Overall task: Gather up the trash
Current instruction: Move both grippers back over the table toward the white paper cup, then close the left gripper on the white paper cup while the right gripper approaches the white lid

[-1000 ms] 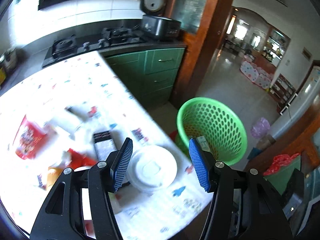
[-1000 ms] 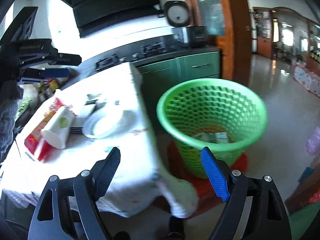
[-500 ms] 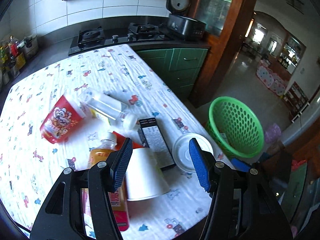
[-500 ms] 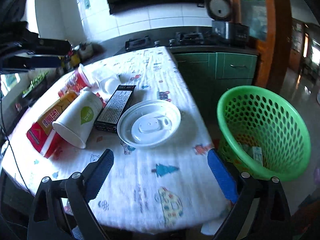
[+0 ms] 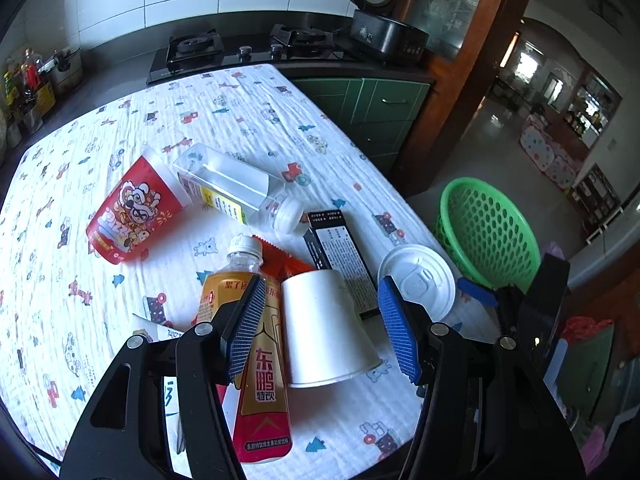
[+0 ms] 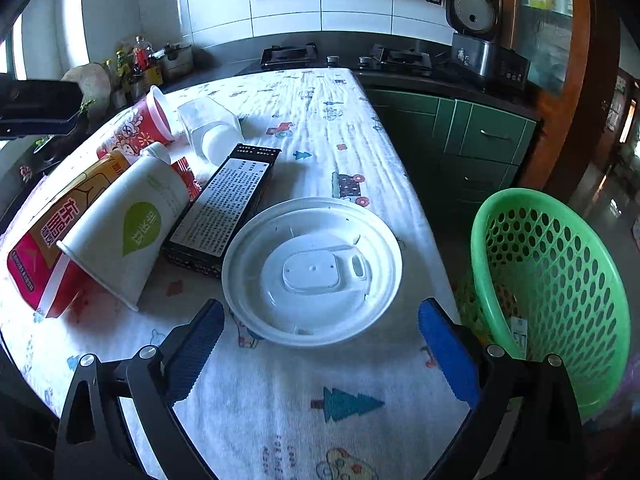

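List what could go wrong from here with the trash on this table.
1. The white plastic lid is flat and wide; the right gripper, jaws opening with nothing between them, may slide over it.
2. The white paper cup lies on its side between the left gripper pads, touching the orange drink bottle; closing could crush it or roll both.

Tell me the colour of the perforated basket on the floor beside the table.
Bright green. The basket shows best in the right wrist view, just past the table's edge.
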### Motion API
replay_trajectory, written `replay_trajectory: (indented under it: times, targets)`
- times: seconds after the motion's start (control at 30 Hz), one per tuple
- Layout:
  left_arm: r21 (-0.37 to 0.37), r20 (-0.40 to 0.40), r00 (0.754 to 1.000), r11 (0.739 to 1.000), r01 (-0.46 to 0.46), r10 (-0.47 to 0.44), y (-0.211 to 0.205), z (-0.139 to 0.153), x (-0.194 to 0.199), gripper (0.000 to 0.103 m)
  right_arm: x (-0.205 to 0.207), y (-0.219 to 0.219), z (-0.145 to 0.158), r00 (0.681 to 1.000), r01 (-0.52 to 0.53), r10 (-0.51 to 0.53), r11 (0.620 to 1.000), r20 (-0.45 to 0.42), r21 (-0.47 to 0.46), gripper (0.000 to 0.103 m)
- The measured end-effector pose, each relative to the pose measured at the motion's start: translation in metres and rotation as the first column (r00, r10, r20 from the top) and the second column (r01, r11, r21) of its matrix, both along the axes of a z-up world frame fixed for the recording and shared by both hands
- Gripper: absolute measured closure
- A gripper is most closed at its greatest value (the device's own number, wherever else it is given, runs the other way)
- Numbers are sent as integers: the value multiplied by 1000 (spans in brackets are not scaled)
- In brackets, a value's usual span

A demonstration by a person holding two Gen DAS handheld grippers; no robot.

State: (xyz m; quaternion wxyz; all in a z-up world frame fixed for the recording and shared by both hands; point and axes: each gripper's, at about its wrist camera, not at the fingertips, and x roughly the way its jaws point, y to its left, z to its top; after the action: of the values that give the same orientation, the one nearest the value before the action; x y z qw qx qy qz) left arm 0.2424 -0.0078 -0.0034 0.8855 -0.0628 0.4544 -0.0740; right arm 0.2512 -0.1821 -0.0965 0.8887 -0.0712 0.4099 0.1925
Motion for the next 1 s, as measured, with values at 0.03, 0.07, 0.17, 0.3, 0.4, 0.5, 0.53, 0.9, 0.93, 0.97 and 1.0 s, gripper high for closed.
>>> replay_trajectory:
  times: [0.03,0.07,0.17,0.3,0.4,0.5,0.53,0.9,0.93,0.97,1.0]
  targets:
    - [0,-4,1000,1000,3,-3,-1,-2,0,44,2,1,-2,1000,-2,2,1000,-7,-3,8]
    - [-2,-11,1000,1000,7,-7,-2,-5,0,44,4,1,-3,1000,-2,2,1000,-8,-7,8]
    - [-6,-29,1000,1000,11,-12,-4,-13,2,44,8,3,-5,1000,-5,5,1000,-13,-9,8]
    - [-15,-47,999,1000,12,-13,-6,-20,3,44,9,2,-5,1000,1,-1,1000,-4,-2,8]
    - [-21,-58,998,1000,13,-14,-7,-24,4,44,10,0,-5,1000,7,-7,1000,-3,11,9]
    - [-23,-69,997,1000,15,-17,-9,-28,4,45,10,-2,-4,1000,7,-7,1000,2,18,21]
    - [-23,-74,997,1000,16,-17,-10,-29,5,45,10,-3,-3,1000,11,-11,1000,-2,23,23]
    - [-11,-111,994,1000,17,-19,-18,-42,5,45,1,-13,-3,1000,15,-16,998,14,53,34]
    - [-10,-114,993,1000,18,-19,-19,-43,6,44,0,-14,-2,1000,16,-17,998,16,55,36]
    - [-6,-115,993,1000,17,-18,-19,-44,6,45,-1,-16,-2,1000,17,-18,998,17,59,37]
    - [-2,-117,993,1000,17,-17,-20,-45,6,45,-1,-17,-2,1000,17,-18,997,14,70,38]
